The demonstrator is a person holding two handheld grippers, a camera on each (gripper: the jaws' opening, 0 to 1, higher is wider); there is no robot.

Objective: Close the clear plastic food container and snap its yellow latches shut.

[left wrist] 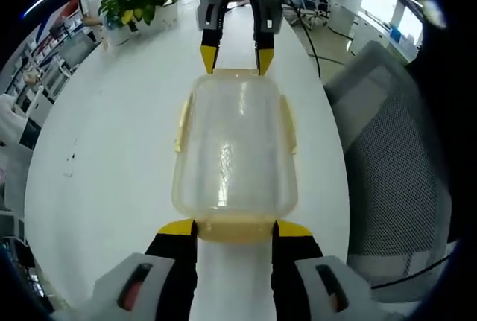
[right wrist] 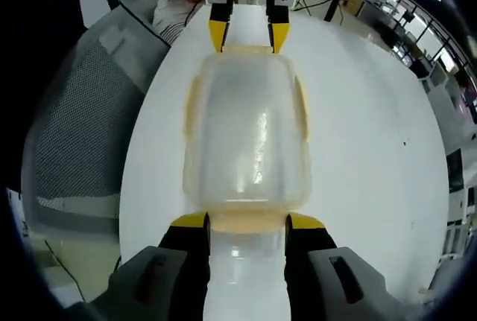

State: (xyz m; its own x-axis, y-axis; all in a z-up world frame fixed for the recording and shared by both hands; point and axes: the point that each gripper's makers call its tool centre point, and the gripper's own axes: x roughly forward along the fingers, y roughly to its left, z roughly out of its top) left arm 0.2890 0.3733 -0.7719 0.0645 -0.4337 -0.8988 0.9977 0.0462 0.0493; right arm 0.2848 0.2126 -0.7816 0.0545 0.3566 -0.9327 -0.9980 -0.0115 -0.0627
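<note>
The left tool (left wrist: 235,228) stands spread, its yellow tips flanking the near end latch (left wrist: 235,228) of the box (left wrist: 235,150) at 6 o'clock. The right tool (right wrist: 247,222), also spread, does likewise at the opposite end, and appears in the left gripper view at 12 o'clock. The box lies mid-counter (left wrist: 112,157), lid seemingly on. Side latches (left wrist: 181,124) look flared. Judged best: steady one end, press each latch down squarely until flat, without sliding the box.
</note>
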